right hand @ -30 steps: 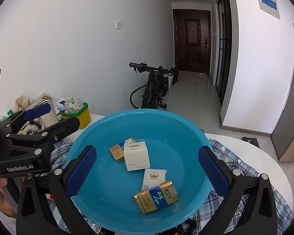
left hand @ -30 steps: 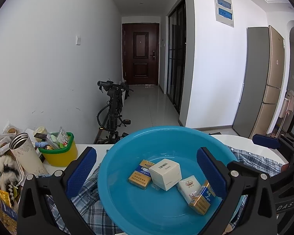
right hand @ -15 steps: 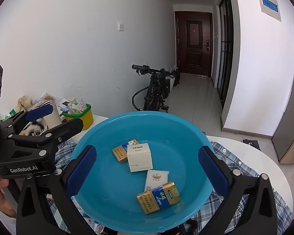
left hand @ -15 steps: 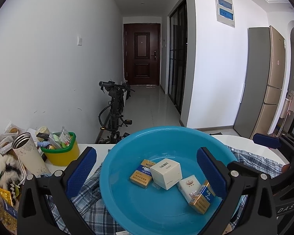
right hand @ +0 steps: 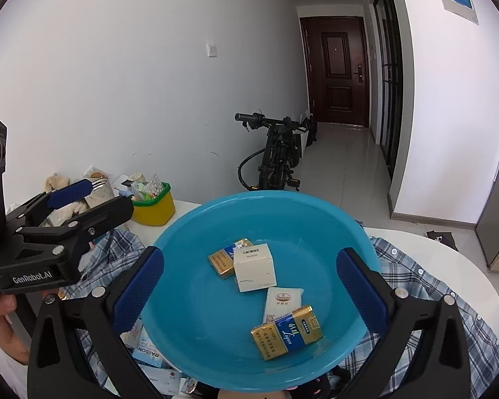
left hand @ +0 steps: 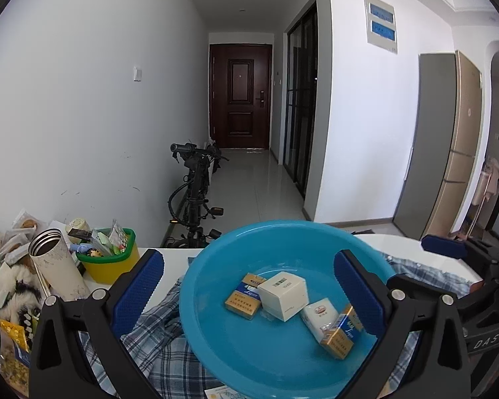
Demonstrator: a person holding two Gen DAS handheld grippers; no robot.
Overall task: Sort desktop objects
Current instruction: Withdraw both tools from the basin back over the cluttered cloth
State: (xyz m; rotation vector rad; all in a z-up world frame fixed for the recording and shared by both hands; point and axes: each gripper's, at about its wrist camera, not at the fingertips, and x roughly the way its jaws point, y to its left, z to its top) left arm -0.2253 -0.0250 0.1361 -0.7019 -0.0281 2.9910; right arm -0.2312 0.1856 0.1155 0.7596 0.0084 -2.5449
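Both claws are held wide open with nothing gripped: the left gripper [left hand: 249, 296] and the right gripper [right hand: 249, 292] are each parked over the blue basin [right hand: 196, 339], which sits right between the fingers in both views. Ahead of the left claw, inside the basin, four small packs can be seen: a white box [left hand: 282, 294] in the middle, a gold-and-blue cigarette pack [left hand: 244, 296] touching it on the left, a white soft pack [left hand: 319, 314] and another gold pack [left hand: 341, 332] off to the right.

Compared with a second ago, not much has been changed; the packs are lying the same way, and the left claw has just been swung slightly leftward, so the yellow-green tub [left hand: 108, 262] and steel tumbler [left hand: 55, 266] are now closer in. So no sorting has been done in that second, and it looks like a pause before the next pick. The plaid shirt [right hand: 425, 286] under the basin is untouched.
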